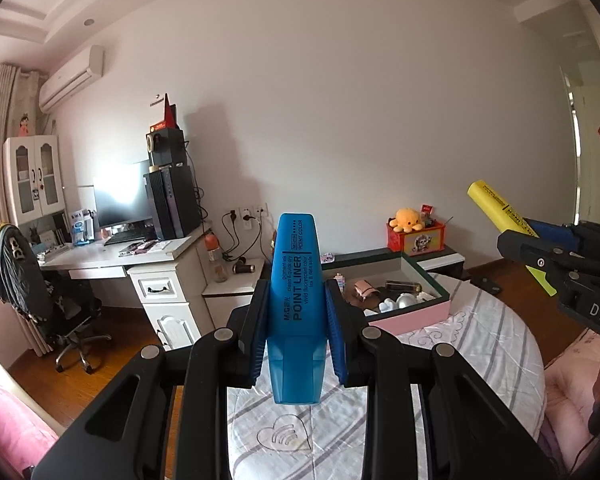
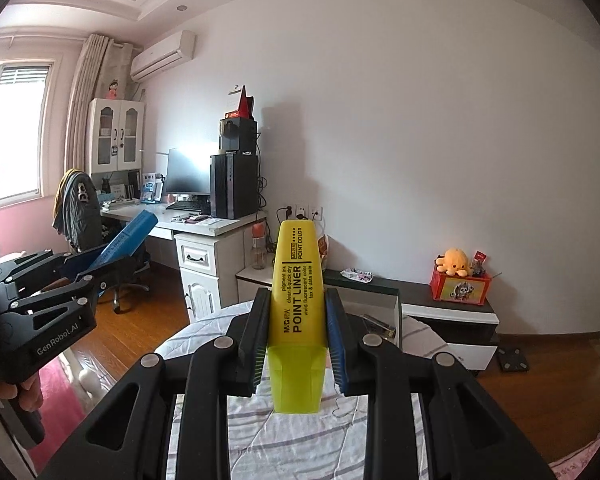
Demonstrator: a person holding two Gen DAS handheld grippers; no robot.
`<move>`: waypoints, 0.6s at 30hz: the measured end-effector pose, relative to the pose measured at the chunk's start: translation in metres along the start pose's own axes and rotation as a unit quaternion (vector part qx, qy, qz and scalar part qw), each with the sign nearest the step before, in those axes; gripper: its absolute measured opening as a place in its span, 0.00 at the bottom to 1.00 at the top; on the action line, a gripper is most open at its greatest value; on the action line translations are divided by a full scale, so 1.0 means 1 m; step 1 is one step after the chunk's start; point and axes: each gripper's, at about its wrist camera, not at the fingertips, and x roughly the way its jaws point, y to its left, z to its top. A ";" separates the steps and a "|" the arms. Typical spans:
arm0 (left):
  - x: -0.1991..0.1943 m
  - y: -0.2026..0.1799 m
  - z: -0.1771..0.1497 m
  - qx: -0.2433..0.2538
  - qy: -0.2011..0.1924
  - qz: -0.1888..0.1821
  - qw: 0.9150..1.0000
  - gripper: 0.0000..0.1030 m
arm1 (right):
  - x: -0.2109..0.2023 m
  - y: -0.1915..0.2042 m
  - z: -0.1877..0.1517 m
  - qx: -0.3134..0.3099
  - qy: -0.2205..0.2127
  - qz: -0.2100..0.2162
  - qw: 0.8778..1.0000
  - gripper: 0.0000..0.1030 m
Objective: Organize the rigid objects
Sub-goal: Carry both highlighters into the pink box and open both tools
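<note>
My left gripper [image 1: 296, 300] is shut on a blue highlighter [image 1: 296, 280] that stands upright between the pads, held in the air above the bed. The right gripper [image 2: 298, 312] is shut on a yellow highlighter [image 2: 298, 280], also upright between its pads. In the left wrist view the right gripper [image 1: 540, 248] shows at the right edge with the yellow highlighter [image 1: 496, 208] slanting up to the left. The right wrist view shows the left gripper [image 2: 96, 268] at the left edge with the blue highlighter [image 2: 128, 240]. An open box [image 1: 412, 316] with pink sides lies on the bed ahead, with several small items inside.
The bed [image 1: 480, 352] has a white striped cover. A white desk [image 1: 112, 260] with monitor and computer tower stands at the left, an office chair [image 1: 60, 312] beside it. A low dark cabinet [image 2: 448, 312] carries a red box with an orange plush toy [image 2: 456, 260]. Wooden floor surrounds the bed.
</note>
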 end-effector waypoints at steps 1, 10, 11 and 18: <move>0.002 -0.001 0.001 0.000 0.001 -0.002 1.000 0.26 | 0.004 -0.001 0.001 -0.001 0.002 0.001 1.000 0.26; 0.059 -0.012 0.019 0.016 0.012 0.003 1.000 0.26 | 0.041 -0.022 0.005 -0.002 0.011 -0.006 1.000 0.26; 0.067 -0.014 0.020 0.018 0.014 0.003 1.000 0.26 | 0.046 -0.024 0.006 -0.002 0.014 -0.007 1.000 0.26; 0.138 -0.028 0.032 0.025 0.039 -0.001 0.999 0.26 | 0.107 -0.064 0.006 0.009 0.041 -0.018 0.999 0.26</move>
